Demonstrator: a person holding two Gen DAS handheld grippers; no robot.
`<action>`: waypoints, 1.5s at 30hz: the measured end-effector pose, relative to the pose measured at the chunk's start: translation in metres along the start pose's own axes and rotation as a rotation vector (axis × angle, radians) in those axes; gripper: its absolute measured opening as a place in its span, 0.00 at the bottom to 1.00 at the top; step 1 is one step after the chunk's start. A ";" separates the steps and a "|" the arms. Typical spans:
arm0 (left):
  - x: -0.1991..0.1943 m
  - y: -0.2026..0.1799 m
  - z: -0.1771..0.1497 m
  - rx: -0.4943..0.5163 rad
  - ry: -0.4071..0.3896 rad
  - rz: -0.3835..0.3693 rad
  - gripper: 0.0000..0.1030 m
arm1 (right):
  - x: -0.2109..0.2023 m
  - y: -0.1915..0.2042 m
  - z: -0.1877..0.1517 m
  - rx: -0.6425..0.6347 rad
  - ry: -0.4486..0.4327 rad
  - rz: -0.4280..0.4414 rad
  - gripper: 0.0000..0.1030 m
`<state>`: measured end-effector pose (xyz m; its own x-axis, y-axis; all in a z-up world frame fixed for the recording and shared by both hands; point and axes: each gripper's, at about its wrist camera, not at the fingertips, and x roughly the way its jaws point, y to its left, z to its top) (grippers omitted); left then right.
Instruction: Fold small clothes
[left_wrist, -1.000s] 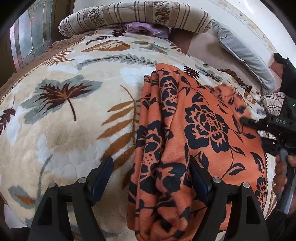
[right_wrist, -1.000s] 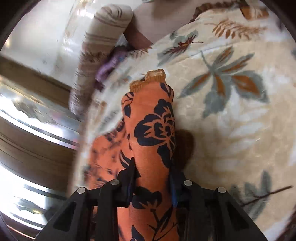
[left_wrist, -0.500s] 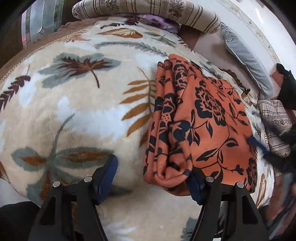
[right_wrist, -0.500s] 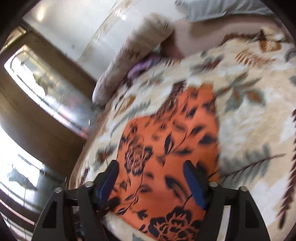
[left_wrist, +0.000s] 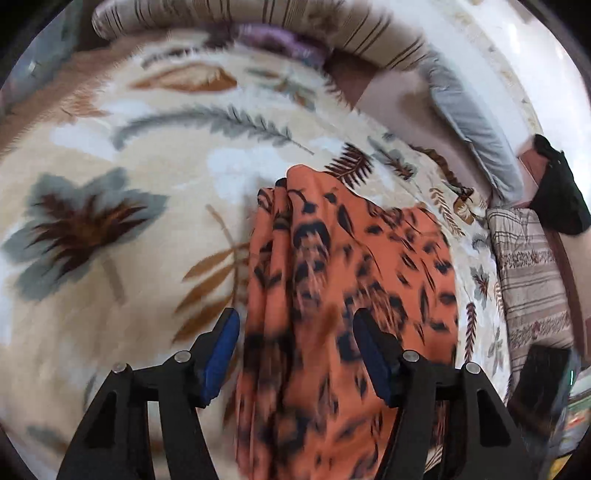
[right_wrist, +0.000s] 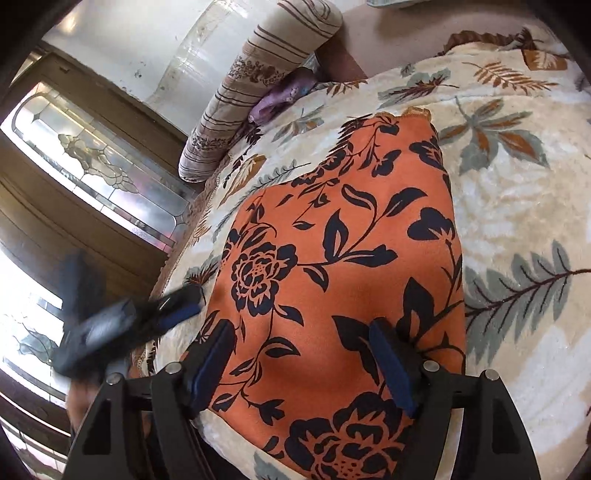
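— Orange floral garment (left_wrist: 332, 295), bunched in long folds, running straight out between the spread fingers of the left gripper (left_wrist: 295, 350); nothing pinched. Lying on the leaf-print blanket (left_wrist: 110, 240).

— Blurred there, so possibly brushing the right pad; hard to say. Better to settle lower, then close on all the stacked layers at the near end, not just the top one.

— Over to the right gripper (right_wrist: 301, 365): also wide apart, gripping nothing, poised over the smooth flat part of the same cloth (right_wrist: 351, 240), near its front edge.

— Should take the near hem just ahead of the pads, lift level with the left, carry both corners forward together, and lay down without dragging the blanket (right_wrist: 517, 221).
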<state>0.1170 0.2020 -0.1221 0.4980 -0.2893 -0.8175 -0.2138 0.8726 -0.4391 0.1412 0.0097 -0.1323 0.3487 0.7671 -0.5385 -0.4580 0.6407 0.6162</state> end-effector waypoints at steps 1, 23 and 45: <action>0.009 0.003 0.008 -0.014 0.019 0.005 0.63 | -0.001 -0.001 0.000 0.005 -0.002 0.008 0.76; -0.044 -0.014 -0.050 0.097 -0.066 0.066 0.59 | -0.010 -0.008 -0.009 0.101 0.019 0.053 0.76; -0.030 0.007 -0.101 0.062 -0.045 0.240 0.66 | -0.085 -0.032 -0.069 0.206 -0.077 0.068 0.76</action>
<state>0.0159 0.1770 -0.1377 0.4762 -0.0549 -0.8776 -0.2786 0.9372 -0.2098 0.0699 -0.0777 -0.1459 0.3875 0.8039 -0.4512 -0.3088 0.5743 0.7582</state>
